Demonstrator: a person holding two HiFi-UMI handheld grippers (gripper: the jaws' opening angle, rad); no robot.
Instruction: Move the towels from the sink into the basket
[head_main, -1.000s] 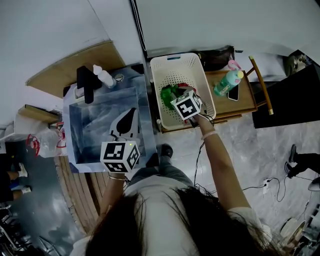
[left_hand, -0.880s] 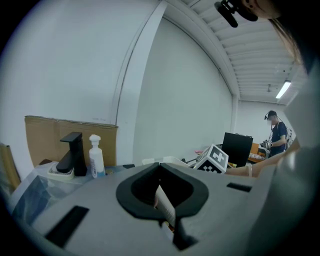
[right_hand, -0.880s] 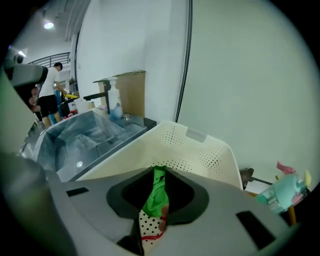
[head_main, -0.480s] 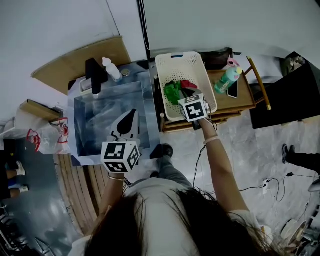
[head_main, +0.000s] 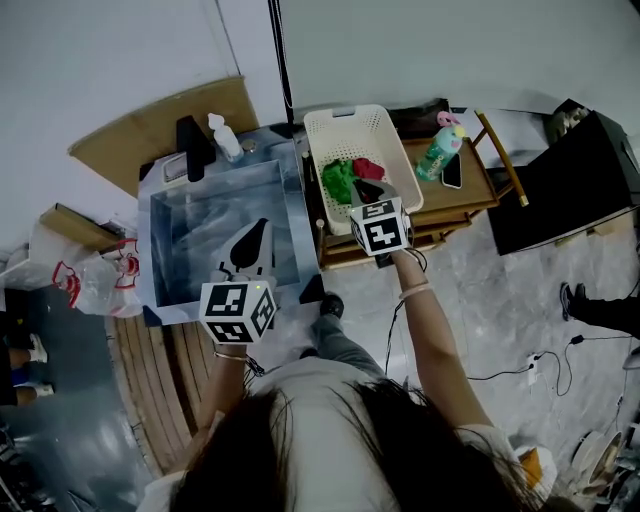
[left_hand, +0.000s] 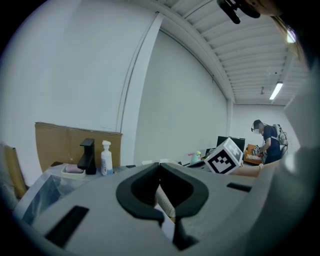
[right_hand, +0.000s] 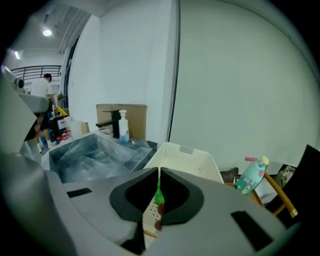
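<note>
towels (head_main: 341, 184): two, both lying in the basket; red towel (head_main: 368, 168) at 2 o'clock of green towel (head_main: 338, 177), touching
basket (head_main: 345, 128): white, perforated, at 3 o'clock of the sink, on a wooden stand (head_main: 475, 190)
sink (head_main: 205, 240): steel; black faucet (head_main: 192, 147) and soap bottle (head_main: 225, 137) at its 12 o'clock edge
right gripper (head_main: 368, 190): over the basket's near end, at 6 o'clock of the towels; jaws closing, almost pressed together, nothing between them; green cloth shows beyond the gap
left gripper (head_main: 258, 230): over the sink; jaws pressed together, holding nothing
spray bottle (head_main: 438, 152): teal, pink cap, on the stand at 3 o'clock of the basket
</note>
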